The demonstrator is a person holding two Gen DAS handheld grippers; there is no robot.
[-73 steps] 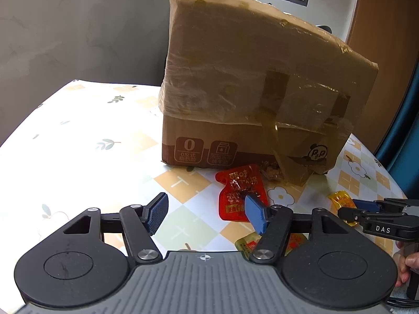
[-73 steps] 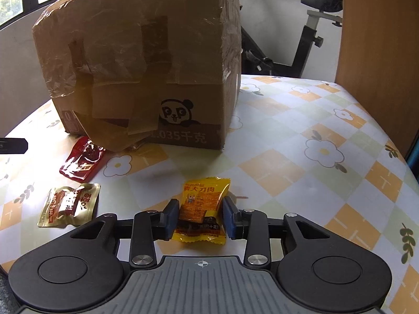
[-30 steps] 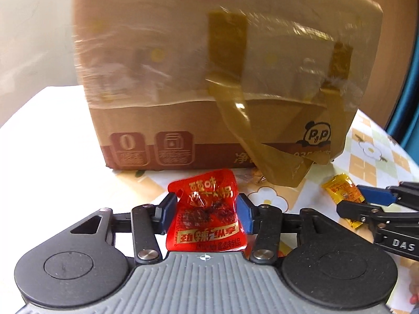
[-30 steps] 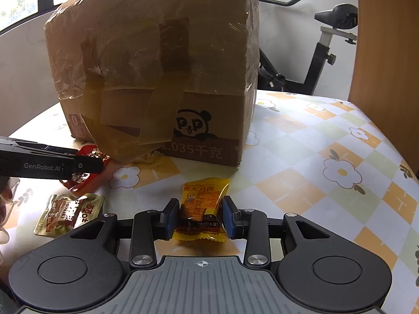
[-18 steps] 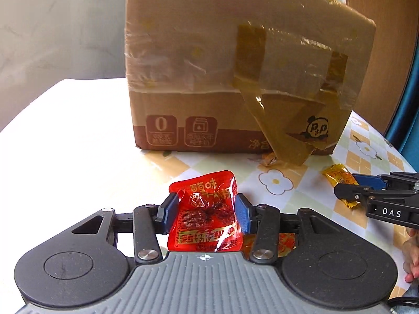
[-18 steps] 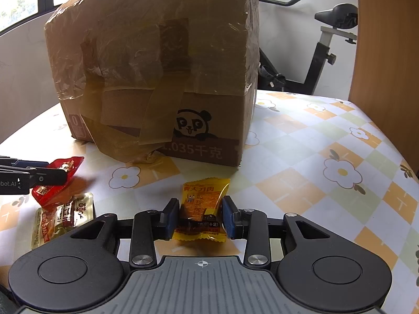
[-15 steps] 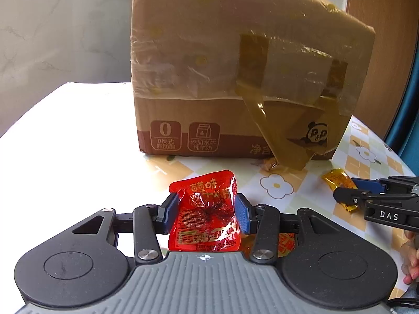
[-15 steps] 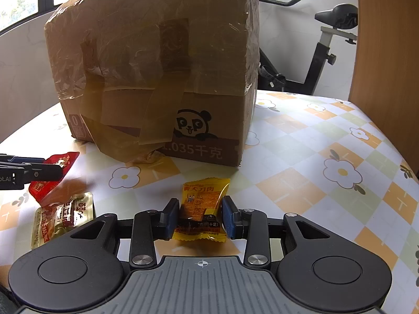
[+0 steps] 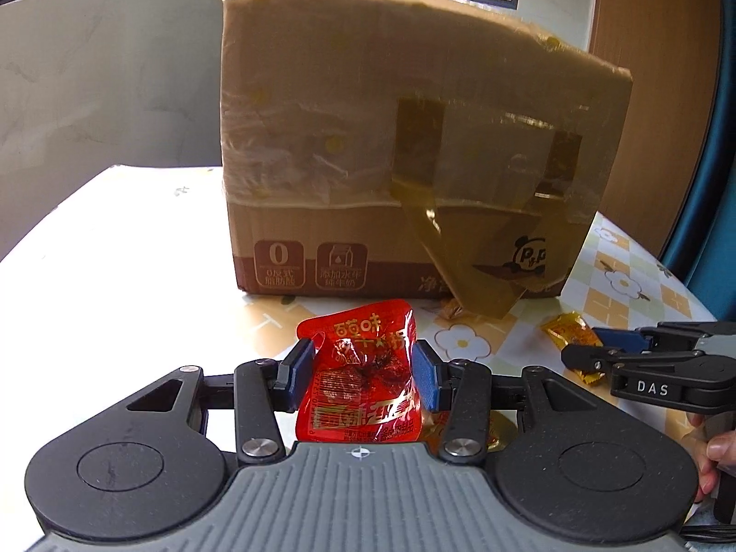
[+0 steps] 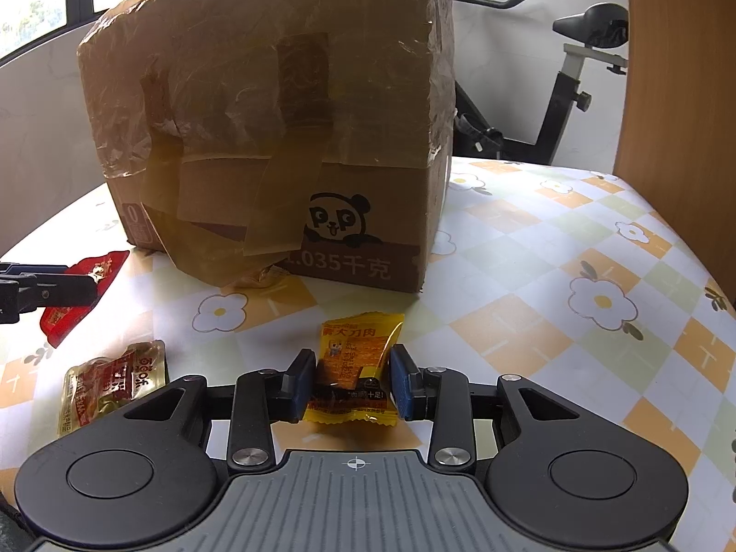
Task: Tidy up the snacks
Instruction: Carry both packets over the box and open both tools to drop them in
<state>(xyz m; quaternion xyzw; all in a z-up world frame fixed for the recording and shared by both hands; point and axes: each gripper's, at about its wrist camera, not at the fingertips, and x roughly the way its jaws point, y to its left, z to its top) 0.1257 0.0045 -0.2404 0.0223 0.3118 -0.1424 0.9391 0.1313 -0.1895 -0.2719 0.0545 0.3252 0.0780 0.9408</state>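
Though crinkled, glossy red pouch (image 9: 363,382) beside taped cardboard box (image 9: 414,147)

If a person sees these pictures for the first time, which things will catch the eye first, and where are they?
The big tape-covered cardboard box standing at the middle of the flowered tablecloth dominates both views. Next come the two bright packets: the red snack packet clamped in the left gripper, and the yellow snack packet clamped in the right gripper. A golden packet lies loose on the cloth to the left.
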